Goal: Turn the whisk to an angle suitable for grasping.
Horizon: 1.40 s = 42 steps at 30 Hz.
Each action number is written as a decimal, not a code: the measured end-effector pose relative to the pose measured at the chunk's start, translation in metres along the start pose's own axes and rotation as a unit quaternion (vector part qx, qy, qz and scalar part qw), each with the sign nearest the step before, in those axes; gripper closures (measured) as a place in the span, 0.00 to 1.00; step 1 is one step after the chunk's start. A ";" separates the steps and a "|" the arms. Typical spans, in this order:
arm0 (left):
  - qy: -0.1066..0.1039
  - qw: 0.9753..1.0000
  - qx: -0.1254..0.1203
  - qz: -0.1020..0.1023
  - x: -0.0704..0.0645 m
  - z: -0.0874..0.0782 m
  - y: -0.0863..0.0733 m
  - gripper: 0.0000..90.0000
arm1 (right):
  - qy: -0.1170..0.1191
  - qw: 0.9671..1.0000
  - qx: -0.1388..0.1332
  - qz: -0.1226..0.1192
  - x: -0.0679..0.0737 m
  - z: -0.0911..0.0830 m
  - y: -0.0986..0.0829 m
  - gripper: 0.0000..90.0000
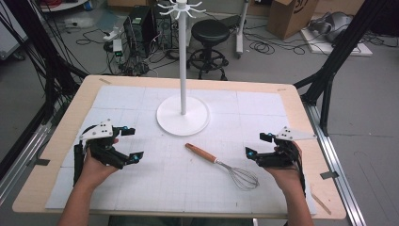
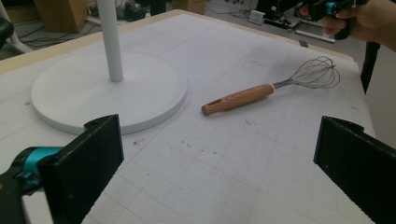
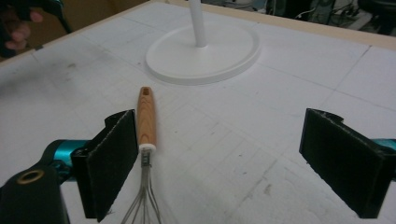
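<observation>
A whisk [image 1: 222, 165] with a wooden handle and wire head lies flat on the white mat, just in front of the white stand's round base [image 1: 182, 116]. The stand's pole [image 1: 182, 61] rises to a ring of hooks at the top. My left gripper [image 1: 130, 144] hovers open at the mat's left side, with the whisk [image 2: 271, 90] well ahead of its jaws. To the right of the wire head, my right gripper [image 1: 258, 144] is open and empty. In the right gripper view the whisk [image 3: 146, 140] lies beside the left jaw, handle pointing toward the base [image 3: 203, 52].
The white gridded mat [image 1: 263, 108] covers most of the wooden table [image 1: 306, 117]. Beyond the far edge are a black stool [image 1: 209, 35], computer towers, cables and a cardboard box [image 1: 291, 16]. Black frame struts stand at both sides.
</observation>
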State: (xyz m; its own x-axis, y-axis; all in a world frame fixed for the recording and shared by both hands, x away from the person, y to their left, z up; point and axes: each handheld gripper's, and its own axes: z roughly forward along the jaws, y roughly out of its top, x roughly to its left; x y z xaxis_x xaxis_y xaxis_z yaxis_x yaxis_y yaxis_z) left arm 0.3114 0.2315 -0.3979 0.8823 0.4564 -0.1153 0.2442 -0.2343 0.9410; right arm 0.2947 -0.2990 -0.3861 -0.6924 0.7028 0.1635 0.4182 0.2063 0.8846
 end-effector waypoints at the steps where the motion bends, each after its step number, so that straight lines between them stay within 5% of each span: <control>1: 0.000 1.000 0.000 -0.001 0.000 0.000 0.000 0.02 | 0.008 1.000 0.002 0.006 -0.001 0.001 0.000 0.12; 4: 0.000 1.000 0.003 0.000 0.000 0.000 0.000 0.02 | 0.031 0.999 0.012 0.018 -0.004 0.002 -0.002 0.17; 13: -0.003 1.000 0.006 0.002 -0.002 0.000 -0.001 0.02 | 0.016 1.000 0.013 -0.006 0.004 0.001 0.004 0.15; 22: -0.002 1.000 0.003 -0.004 0.002 -0.003 -0.003 0.02 | 0.013 0.999 0.033 -0.007 0.005 0.006 0.009 0.15; 32: -0.001 1.000 0.001 -0.004 0.003 -0.003 -0.003 0.02 | 0.010 1.000 0.023 -0.016 0.010 0.007 0.025 0.15; 42: 0.004 1.000 0.000 -0.003 0.003 -0.005 -0.002 0.02 | 0.022 0.998 0.061 -0.025 0.013 0.030 0.038 0.15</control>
State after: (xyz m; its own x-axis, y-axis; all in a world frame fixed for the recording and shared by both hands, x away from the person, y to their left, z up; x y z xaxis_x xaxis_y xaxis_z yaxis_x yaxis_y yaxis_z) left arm 0.3116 0.2376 -0.3985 0.8779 0.4639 -0.1190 0.2498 -0.2315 0.9402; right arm 0.3192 -0.2620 -0.3636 -0.7377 0.6601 0.1416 0.4492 0.3233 0.8329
